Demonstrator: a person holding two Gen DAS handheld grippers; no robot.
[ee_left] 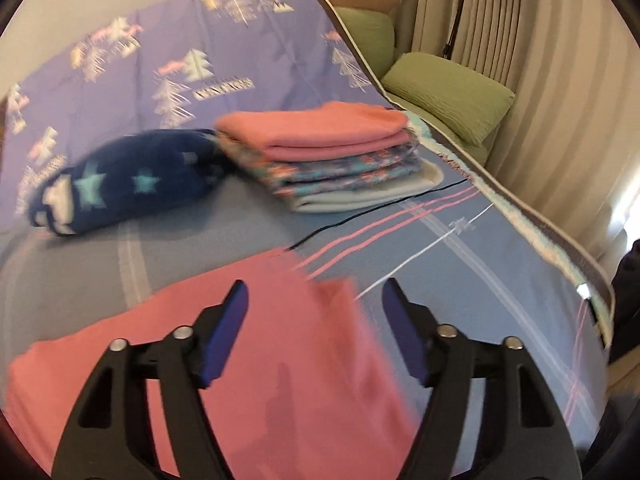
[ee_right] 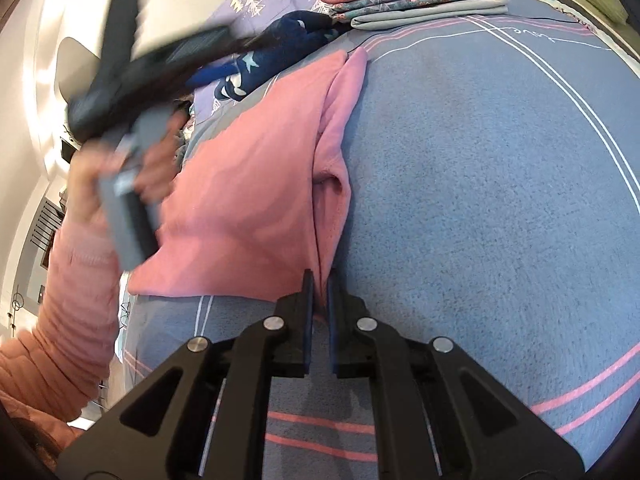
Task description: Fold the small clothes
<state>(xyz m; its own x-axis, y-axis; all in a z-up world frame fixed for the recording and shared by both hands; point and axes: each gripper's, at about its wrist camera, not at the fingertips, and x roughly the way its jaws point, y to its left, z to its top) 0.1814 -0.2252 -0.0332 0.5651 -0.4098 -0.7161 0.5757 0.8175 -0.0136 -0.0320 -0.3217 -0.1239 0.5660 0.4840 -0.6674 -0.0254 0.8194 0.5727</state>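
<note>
A pink garment (ee_left: 248,344) lies partly folded on the blue bed blanket (ee_left: 460,248); it also shows in the right wrist view (ee_right: 248,200). My left gripper (ee_left: 316,292) is open and empty, held above the pink garment. My right gripper (ee_right: 319,280) is shut on the near corner of the pink garment, low against the blanket (ee_right: 480,200). The left gripper (ee_right: 212,76) shows blurred in the right wrist view, held in a hand above the garment's left side.
A stack of folded clothes (ee_left: 332,156) sits further back on the bed, with a dark blue star-patterned garment (ee_left: 128,184) to its left. Green cushions (ee_left: 452,92) and curtains (ee_left: 540,80) are to the right, past the bed edge.
</note>
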